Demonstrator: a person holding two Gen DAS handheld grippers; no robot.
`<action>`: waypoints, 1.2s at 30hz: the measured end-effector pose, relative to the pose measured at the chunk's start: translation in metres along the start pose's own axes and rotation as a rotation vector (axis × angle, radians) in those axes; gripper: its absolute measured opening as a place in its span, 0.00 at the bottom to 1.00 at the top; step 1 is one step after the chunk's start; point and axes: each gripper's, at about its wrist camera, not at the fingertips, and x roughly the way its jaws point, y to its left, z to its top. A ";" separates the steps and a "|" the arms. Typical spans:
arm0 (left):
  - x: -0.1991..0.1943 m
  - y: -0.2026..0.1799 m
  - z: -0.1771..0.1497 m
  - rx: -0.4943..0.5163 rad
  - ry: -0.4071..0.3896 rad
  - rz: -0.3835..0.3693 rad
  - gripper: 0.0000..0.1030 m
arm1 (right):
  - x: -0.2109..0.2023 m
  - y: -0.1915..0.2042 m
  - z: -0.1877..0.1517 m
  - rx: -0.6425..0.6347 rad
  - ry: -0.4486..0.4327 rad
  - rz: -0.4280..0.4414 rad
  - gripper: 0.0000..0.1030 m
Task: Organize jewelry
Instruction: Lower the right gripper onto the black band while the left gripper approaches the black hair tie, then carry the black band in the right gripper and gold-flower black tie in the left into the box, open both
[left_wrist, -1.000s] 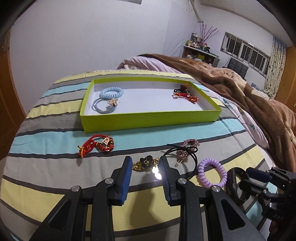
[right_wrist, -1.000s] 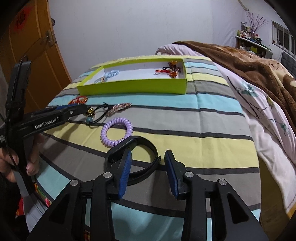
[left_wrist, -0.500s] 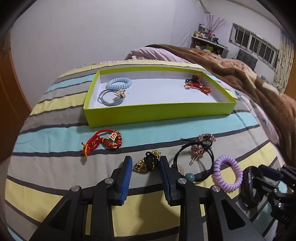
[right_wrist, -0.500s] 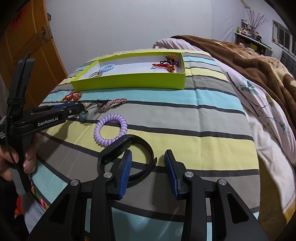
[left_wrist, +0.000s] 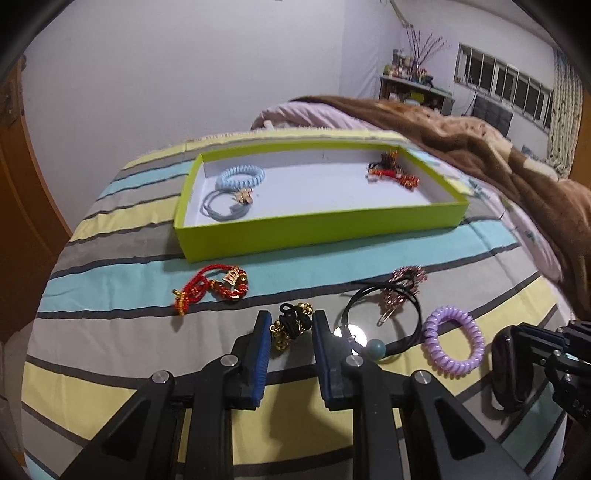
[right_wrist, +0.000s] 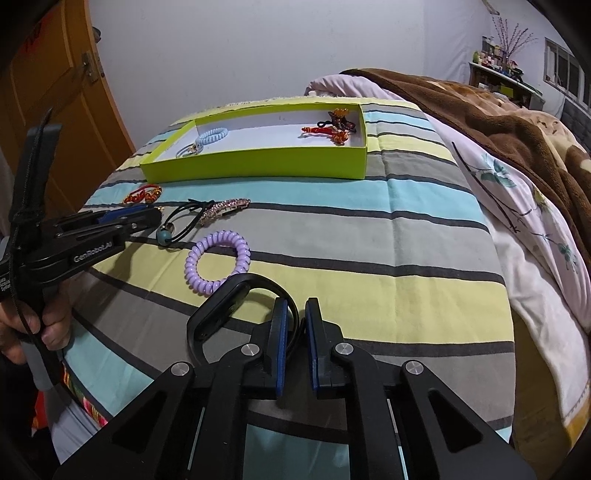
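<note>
Black wristband (right_wrist: 236, 299) sits nipped in the right tool (right_wrist: 295, 325), its jaws just closing. The left tool (left_wrist: 290, 332), narrowing, straddles a gold-and-black chain (left_wrist: 290, 328). Purple coil (left_wrist: 453, 339) lies between; green tray (left_wrist: 317, 236) beyond.

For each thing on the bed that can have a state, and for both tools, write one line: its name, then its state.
Green box: open, no lid.
Light blue coil tie: inside box.
Red ornament: inside box.
Red cord bracelet: on bedspread, outside box.
Purple coil tie: lying flat, untouched.
Black and gold piece: between left tool's jaws, ungripped.
Black band: pinched by right tool.
Left tool: closing, open.
Right tool: just closed on band.
</note>
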 end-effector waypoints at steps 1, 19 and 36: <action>-0.003 0.001 -0.001 -0.001 -0.010 -0.003 0.21 | -0.001 0.000 0.000 0.002 -0.004 0.002 0.09; -0.066 0.008 -0.011 -0.038 -0.146 -0.043 0.21 | -0.027 0.001 0.010 0.034 -0.096 0.011 0.09; -0.059 0.015 0.031 -0.020 -0.191 -0.017 0.21 | -0.020 -0.003 0.061 -0.007 -0.154 -0.010 0.09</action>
